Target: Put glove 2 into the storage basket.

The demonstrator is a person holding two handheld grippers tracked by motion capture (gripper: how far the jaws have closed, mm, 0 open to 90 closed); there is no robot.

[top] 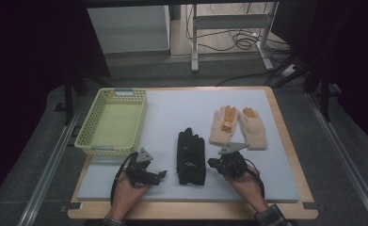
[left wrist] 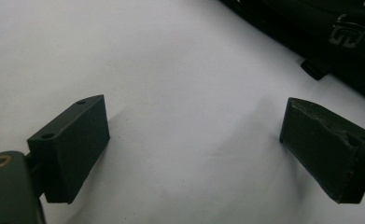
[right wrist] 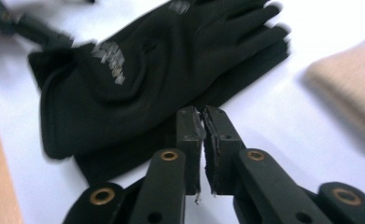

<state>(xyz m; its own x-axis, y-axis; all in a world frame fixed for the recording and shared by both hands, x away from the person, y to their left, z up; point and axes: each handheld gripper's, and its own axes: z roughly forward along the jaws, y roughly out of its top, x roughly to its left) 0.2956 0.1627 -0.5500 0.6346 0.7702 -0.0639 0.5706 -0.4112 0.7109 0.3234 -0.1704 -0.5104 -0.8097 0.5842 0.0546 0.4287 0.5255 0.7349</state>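
A pair of black gloves point(top: 191, 155) lies stacked near the middle of the white mat point(top: 172, 113), fingers pointing away from me. My left gripper point(top: 160, 175) rests just left of them with its jaws wide open over bare mat point(left wrist: 194, 135); the black gloves' cuff point(left wrist: 311, 28) fills the upper right corner of the left gripper view. My right gripper point(top: 212, 163) sits at the right side of the black gloves. Its jaws are shut together point(right wrist: 202, 112), with nothing visible between them, and the tips reach the edge of the black gloves point(right wrist: 138, 79).
A pair of beige knitted gloves point(top: 238, 126) lies flat at the mat's back right, its edge blurred point(right wrist: 348, 88) in the right gripper view. A yellow plastic basket point(top: 139, 123) stands at the left. The wooden table edge point(top: 285, 136) borders the mat.
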